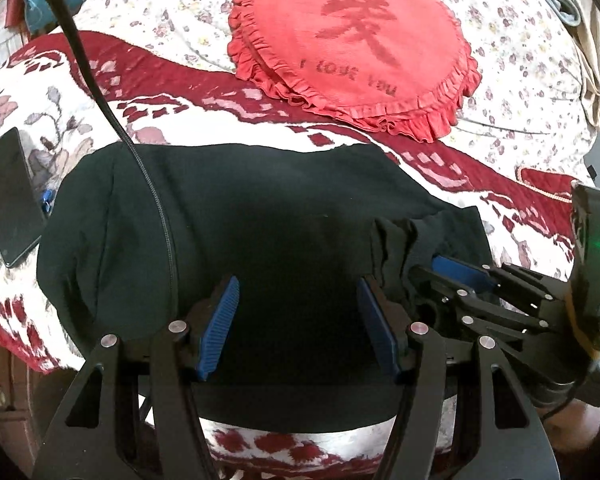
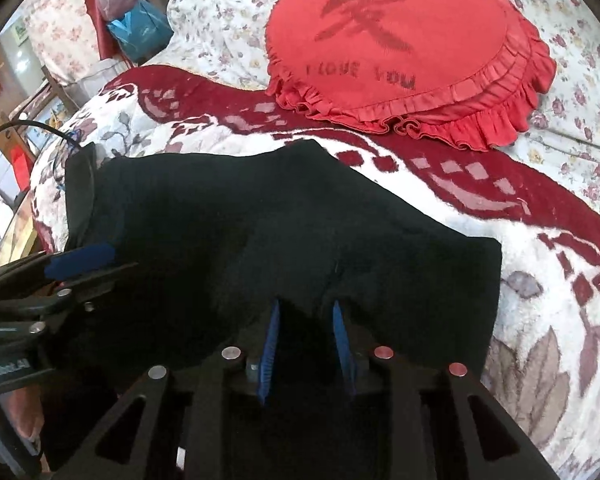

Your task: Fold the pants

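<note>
Left gripper (image 1: 298,322) wide, nothing clamped, over black folded cloth pants (image 1: 240,240) near front edge of red-and-white patterned bed blanket (image 1: 340,140). Right gripper (image 2: 306,350) narrow, bunched waistband fold between pads (grip unclear). Risk: fold dragged loose; dangling black cable (image 1: 140,168) snagging. Dark flat phone (image 1: 10,196) crowds left edge; red heart-shaped frilled pillow (image 1: 352,48) well back.

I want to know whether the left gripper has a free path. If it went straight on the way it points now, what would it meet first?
Most likely the black pants: the left gripper points down at the dark cloth that fills the view between its open fingers. How near the cloth is, I cannot tell.
</note>
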A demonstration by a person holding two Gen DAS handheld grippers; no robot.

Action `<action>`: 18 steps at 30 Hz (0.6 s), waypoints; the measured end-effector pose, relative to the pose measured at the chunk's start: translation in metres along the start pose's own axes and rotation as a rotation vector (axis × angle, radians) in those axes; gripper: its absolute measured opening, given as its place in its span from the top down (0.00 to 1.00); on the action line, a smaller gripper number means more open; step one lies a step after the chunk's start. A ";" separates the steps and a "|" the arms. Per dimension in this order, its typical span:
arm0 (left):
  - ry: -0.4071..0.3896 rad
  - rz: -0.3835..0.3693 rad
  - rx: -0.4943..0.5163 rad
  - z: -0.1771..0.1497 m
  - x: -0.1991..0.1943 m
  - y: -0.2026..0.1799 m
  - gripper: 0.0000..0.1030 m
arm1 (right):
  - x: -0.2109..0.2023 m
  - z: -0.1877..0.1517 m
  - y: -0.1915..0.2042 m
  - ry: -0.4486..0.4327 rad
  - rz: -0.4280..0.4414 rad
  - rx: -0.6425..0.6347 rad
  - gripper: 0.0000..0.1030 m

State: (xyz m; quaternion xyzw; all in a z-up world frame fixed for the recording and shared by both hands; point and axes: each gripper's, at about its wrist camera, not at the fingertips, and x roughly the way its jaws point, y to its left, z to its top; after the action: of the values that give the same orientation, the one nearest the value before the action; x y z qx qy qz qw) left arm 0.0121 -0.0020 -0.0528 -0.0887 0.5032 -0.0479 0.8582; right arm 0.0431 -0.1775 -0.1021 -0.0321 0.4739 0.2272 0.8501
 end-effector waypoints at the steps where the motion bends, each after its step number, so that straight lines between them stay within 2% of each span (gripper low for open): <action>1: 0.001 -0.002 -0.004 0.000 0.000 0.001 0.40 | 0.000 0.000 0.000 -0.003 -0.004 -0.004 0.72; 9: 0.003 -0.015 -0.043 -0.002 -0.005 0.009 0.40 | -0.001 0.001 0.003 0.002 -0.023 -0.010 0.71; 18: 0.009 -0.008 -0.079 -0.006 -0.010 0.021 0.40 | -0.026 -0.003 0.013 -0.025 -0.012 -0.030 0.68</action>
State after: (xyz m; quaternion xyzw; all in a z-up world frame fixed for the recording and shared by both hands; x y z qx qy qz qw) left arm 0.0017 0.0191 -0.0515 -0.1244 0.5082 -0.0320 0.8516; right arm 0.0232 -0.1760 -0.0802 -0.0447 0.4597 0.2296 0.8567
